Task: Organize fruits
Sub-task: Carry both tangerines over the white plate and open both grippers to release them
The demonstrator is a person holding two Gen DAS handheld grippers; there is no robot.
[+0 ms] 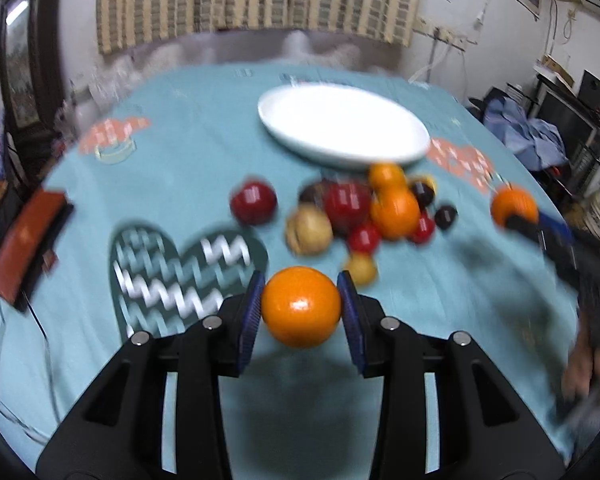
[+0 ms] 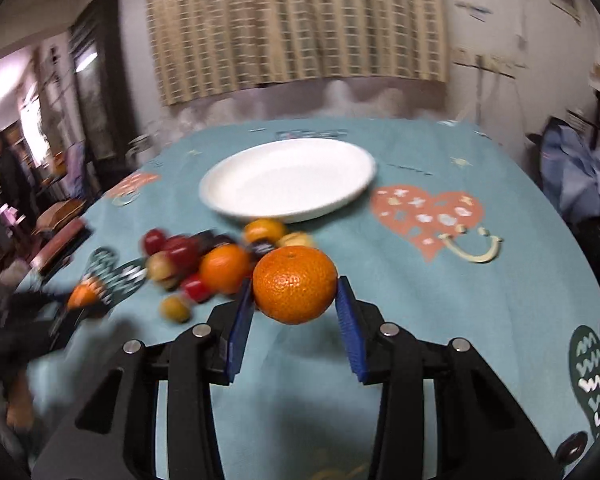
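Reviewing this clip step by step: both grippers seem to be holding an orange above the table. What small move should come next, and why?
Probably carry both forward to the white plate, which has nothing on it. The left gripper is shut on an orange and the right gripper on another orange; both are lifted off the cloth, with the fruit pile between them and the plate.

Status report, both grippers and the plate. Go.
Left gripper shut on an orange. Right gripper shut on a mandarin. White plate bare. Fruit pile between grippers and plate.
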